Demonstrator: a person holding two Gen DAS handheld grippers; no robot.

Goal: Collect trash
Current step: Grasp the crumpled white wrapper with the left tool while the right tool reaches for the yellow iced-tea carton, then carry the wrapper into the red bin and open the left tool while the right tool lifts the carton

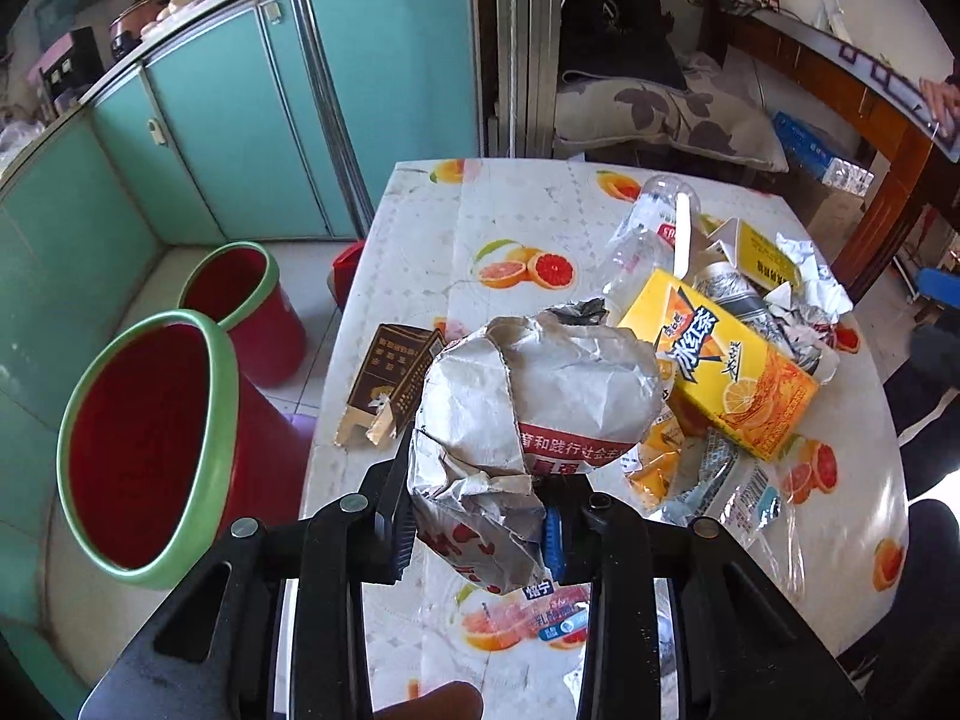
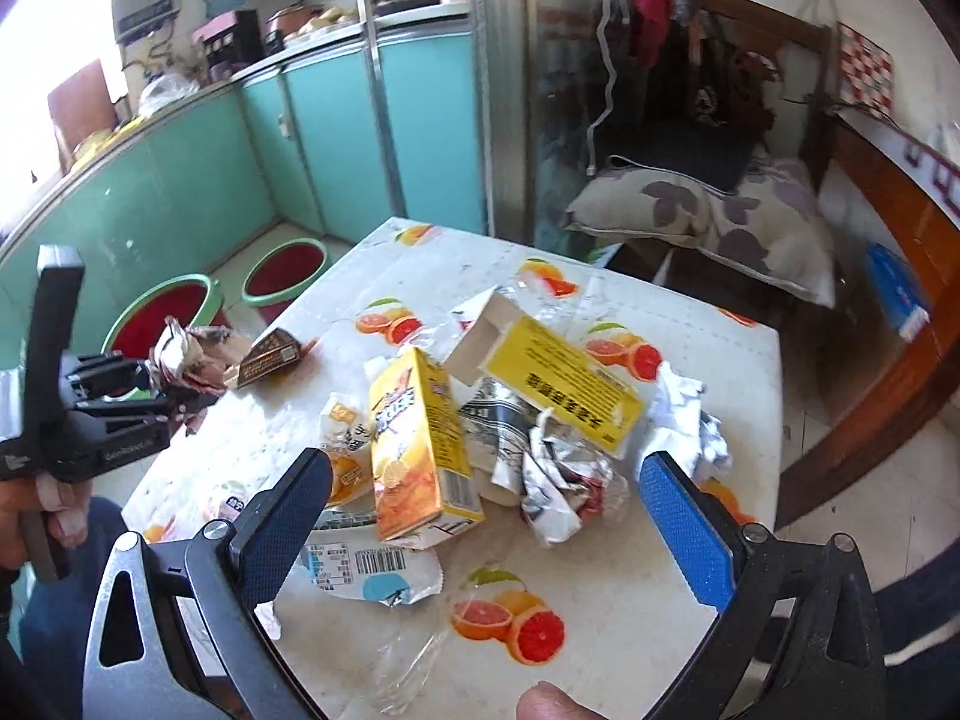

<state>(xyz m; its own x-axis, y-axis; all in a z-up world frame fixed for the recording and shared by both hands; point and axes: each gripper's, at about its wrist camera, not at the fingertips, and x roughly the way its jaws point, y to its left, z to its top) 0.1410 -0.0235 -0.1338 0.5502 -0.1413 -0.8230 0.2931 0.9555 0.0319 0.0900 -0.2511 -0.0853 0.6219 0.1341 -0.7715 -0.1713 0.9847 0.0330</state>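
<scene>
My left gripper (image 1: 477, 531) is shut on a crumpled newspaper ball (image 1: 534, 396) and holds it above the table's left edge; it also shows in the right wrist view (image 2: 192, 351). Two red bins with green rims stand on the floor left of the table, the near bin (image 1: 150, 450) and the far bin (image 1: 240, 300). My right gripper (image 2: 492, 504) is open and empty above a yellow tea carton (image 2: 414, 444) and crumpled paper (image 2: 564, 480). A trash pile lies on the table: a yellow box (image 2: 564, 384), a plastic bottle (image 1: 642, 228), wrappers (image 2: 366, 570).
The table (image 1: 420, 228) has a fruit-print cloth. A brown torn carton (image 1: 390, 384) lies near its left edge. Teal cabinets (image 1: 240, 120) stand behind the bins. A cushioned seat (image 2: 720, 222) and a wooden table (image 2: 888, 228) stand to the right.
</scene>
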